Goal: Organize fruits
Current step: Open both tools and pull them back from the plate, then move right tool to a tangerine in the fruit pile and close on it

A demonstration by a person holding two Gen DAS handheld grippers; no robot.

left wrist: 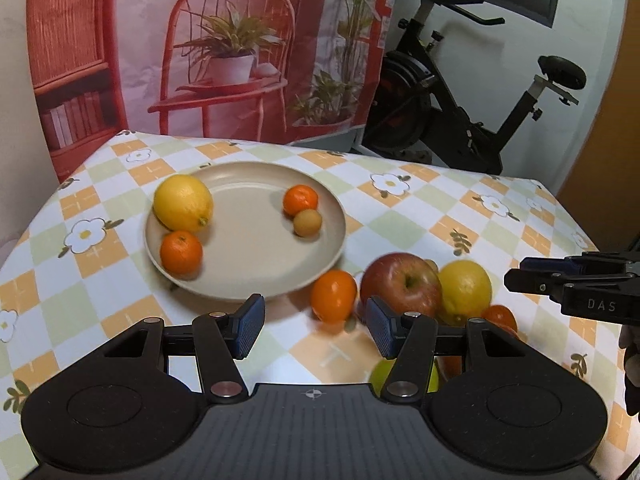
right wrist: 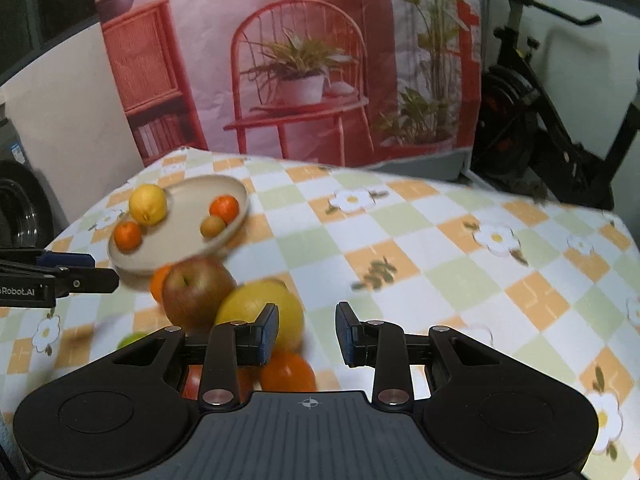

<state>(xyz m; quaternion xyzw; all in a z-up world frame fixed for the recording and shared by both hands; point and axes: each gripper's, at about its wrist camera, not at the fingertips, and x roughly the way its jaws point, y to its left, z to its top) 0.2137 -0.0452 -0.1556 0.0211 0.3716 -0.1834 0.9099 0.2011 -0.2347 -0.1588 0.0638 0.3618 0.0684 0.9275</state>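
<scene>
A beige plate [left wrist: 256,240] holds a lemon [left wrist: 183,203], an orange [left wrist: 181,254], a small orange [left wrist: 300,200] and a small brown fruit [left wrist: 307,223]. Beside its near right rim lie an orange [left wrist: 334,296], a red apple [left wrist: 400,284], a second lemon [left wrist: 466,290] and a small red-orange fruit [left wrist: 500,316]; a green fruit [left wrist: 380,372] is half hidden. My left gripper [left wrist: 315,312] is open and empty, just short of the loose orange. My right gripper [right wrist: 307,320] stands narrowly open and empty, right of the apple [right wrist: 196,292] and lemon [right wrist: 248,304], above an orange [right wrist: 288,372].
A checked flower tablecloth [left wrist: 440,208] covers the table. A printed backdrop [left wrist: 220,40] hangs behind the far edge, and an exercise bike [left wrist: 460,100] stands at the back right. The cloth to the right of the fruit pile [right wrist: 460,280] is bare.
</scene>
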